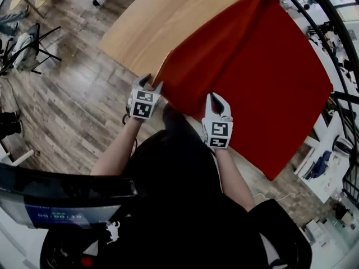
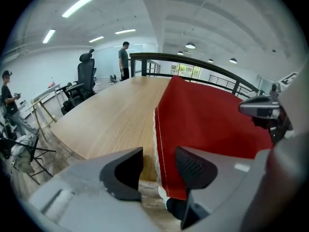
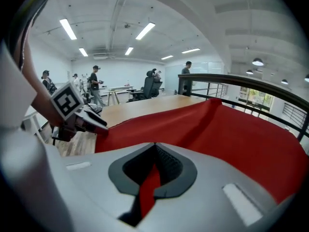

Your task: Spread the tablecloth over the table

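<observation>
A red tablecloth (image 1: pixel 252 66) lies over the right part of a long light-wood table (image 1: pixel 157 21), and its near side hangs off the table edge toward me. My left gripper (image 1: pixel 150 83) is at the cloth's near left corner. Its jaws stand open in the left gripper view (image 2: pixel 157 161), and the cloth's white-hemmed edge (image 2: pixel 156 129) runs just beyond the gap, untouched by the pads. My right gripper (image 1: pixel 216 97) is shut on the cloth's near edge, and a red fold (image 3: pixel 149 182) is pinched between its pads. The left half of the table (image 2: pixel 116 115) is bare.
A black railing (image 2: pixel 203 66) runs behind the table's far end. An office chair (image 2: pixel 86 74) and a standing person (image 2: pixel 124 59) are beyond the far left corner. A folding stand (image 1: pixel 28 43) stands on the wooden floor to the left. White desks (image 1: pixel 325 167) stand to the right.
</observation>
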{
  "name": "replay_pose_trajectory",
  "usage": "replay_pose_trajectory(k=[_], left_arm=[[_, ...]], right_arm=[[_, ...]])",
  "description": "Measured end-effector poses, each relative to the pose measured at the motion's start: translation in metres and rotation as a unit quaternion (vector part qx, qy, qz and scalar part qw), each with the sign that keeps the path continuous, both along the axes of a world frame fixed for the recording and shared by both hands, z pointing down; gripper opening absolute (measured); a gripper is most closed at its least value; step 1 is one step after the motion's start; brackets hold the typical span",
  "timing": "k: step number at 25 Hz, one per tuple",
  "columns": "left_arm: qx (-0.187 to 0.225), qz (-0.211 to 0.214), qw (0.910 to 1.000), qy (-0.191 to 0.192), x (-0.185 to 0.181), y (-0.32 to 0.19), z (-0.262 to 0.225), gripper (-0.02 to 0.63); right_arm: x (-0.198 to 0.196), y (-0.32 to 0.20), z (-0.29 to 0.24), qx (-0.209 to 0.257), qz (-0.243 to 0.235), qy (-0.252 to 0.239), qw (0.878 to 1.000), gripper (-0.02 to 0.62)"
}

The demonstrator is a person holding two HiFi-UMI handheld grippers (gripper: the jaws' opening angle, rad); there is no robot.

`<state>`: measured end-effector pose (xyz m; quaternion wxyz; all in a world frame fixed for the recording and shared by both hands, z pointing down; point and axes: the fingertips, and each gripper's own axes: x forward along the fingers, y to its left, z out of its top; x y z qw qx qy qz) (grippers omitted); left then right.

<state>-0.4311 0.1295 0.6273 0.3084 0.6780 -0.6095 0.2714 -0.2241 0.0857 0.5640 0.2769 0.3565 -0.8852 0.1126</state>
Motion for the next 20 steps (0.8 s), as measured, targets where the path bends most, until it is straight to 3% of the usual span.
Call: replay_pose_trajectory(k=[4, 8, 11, 15, 18, 20], left_arm=[[0.005, 0.022, 0.9997, 0.002, 0.000, 0.003, -0.001, 0.234], [0.000, 0.070, 0.9975, 0.004, 0.007, -0.002, -0.004, 0.252], [-0.012, 0.078, 0.9968, 0.011, 0.006, -0.005, 0.005, 0.227], [-0.008, 0.098, 0.9952, 0.001, 0.004, -0.005, 0.007, 0.218], [-0.026, 0.109, 0.9937, -0.003, 0.003, -0.003, 0.008, 0.215], [-0.039, 0.121, 0.9919, -0.007, 0.002, -0.003, 0.009, 0.200]], right_arm=[[0.025, -0.021, 0.014, -0.016, 0.054, 0.020, 0.998, 0.009], [0.022, -0.021, 0.010, -0.005, 0.054, 0.034, 0.998, 0.009], [-0.007, -0.018, 0.000, 0.000, 0.052, 0.018, 0.998, 0.009], [-0.052, -0.011, 0.006, -0.045, 0.050, -0.016, 0.998, 0.009], [-0.086, -0.020, 0.003, -0.088, 0.077, -0.053, 0.992, 0.009], [-0.104, -0.036, -0.010, -0.079, 0.095, -0.068, 0.990, 0.009]])
